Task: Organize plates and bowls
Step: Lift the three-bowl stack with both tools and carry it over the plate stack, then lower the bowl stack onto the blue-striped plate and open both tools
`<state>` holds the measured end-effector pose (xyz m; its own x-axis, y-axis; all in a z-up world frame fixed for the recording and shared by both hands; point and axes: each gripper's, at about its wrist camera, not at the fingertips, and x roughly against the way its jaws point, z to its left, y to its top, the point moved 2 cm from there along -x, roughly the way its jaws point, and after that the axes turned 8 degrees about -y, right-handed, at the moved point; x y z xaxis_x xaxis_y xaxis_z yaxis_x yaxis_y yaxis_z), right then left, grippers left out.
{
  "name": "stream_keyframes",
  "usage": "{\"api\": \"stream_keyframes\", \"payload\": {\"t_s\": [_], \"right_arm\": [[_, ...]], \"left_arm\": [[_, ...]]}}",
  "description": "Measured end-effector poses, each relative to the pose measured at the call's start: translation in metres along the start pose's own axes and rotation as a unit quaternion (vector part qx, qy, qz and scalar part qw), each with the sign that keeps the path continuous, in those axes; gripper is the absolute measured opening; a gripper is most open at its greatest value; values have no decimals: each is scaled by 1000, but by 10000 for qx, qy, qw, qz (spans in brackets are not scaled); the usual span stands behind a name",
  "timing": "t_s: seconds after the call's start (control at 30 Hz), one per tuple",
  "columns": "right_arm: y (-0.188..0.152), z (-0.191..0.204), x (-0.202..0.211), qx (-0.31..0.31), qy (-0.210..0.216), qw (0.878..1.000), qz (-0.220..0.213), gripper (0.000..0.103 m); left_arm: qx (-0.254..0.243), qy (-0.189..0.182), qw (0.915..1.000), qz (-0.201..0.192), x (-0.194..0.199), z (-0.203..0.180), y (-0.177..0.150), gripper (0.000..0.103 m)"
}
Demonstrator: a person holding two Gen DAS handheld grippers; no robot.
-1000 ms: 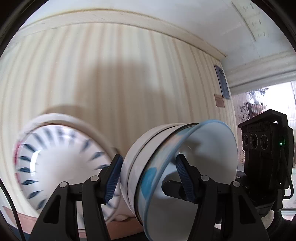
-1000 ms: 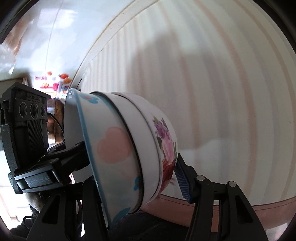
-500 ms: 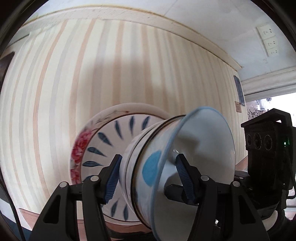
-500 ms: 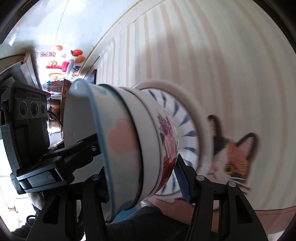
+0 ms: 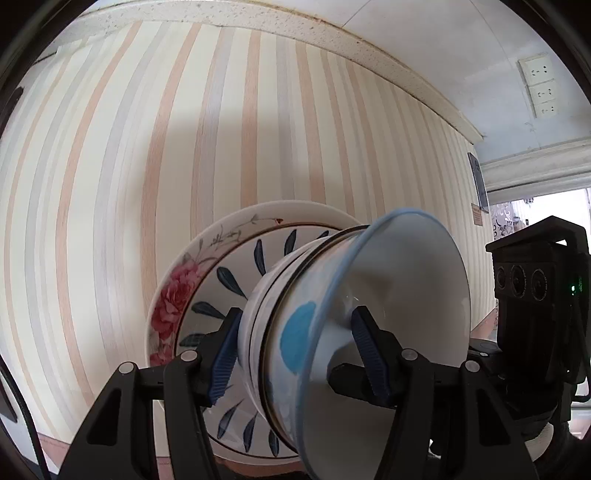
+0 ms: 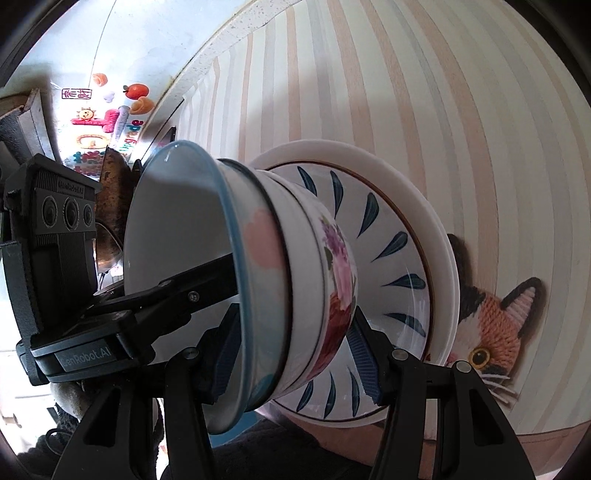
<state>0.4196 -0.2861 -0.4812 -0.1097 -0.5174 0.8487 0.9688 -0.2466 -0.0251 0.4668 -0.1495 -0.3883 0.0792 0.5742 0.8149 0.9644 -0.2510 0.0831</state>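
Both grippers hold one nested stack of bowls point(image 5: 295, 325) from opposite sides. The top bowl point(image 5: 402, 302) has a blue rim and a blue spot; the lower ones are white, one flowered point(image 6: 336, 280). My left gripper point(image 5: 295, 350) is shut across the stack, one finger inside the top bowl. My right gripper point(image 6: 295, 350) is shut on the same stack point(image 6: 280, 273). The stack sits on a plate with blue leaf marks point(image 5: 225, 280) point(image 6: 391, 251), itself on a larger rose-patterned plate point(image 5: 173, 299) with a white rim point(image 6: 439, 236).
The striped tablecloth point(image 5: 147, 147) fills both views. A cat-face mat point(image 6: 491, 321) lies partly under the plates. The table's pale edge point(image 5: 295, 22) runs along the top. The other gripper's black body shows in each view point(image 5: 539, 291) point(image 6: 55, 229).
The held bowl stack moved over to the stacked plates and came down onto the blue-leaf plate. The cat mat came into the right wrist view.
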Motion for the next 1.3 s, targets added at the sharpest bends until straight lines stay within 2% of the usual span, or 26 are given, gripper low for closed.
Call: {"api": "stream_keyframes", "payload": {"t_s": [0.3,0.8,0.93,1.1,1.2,1.27,1.3], "right_arm": [[-2,-1,0,16,-59,9999,-142,59],[-4,0,7,85,-382,9990,-211,59],[-7,2,14,93,-445,9985,-289,59],[-14,9,34,154,-579,9968,-527,59],[-20,14,52,151,-686,9948,-736,60],[-26,19,66,190,-839,9922,-899,64],[-29,22,73,201,-906,9906,-1001,69]], "left_arm": [[-123,18,9999,9,1,0,-2,58],[-308,388,9987,-110,5,-10,-5,56],[-453,623,9965,-309,18,-16,-8,56],[-761,1172,9883,-610,44,-28,-19,58],[-740,1407,9845,-746,58,-31,-28,58],[-713,1503,9819,-903,68,-34,-35,58],[-705,1536,9809,-963,73,-35,-37,58]]}}
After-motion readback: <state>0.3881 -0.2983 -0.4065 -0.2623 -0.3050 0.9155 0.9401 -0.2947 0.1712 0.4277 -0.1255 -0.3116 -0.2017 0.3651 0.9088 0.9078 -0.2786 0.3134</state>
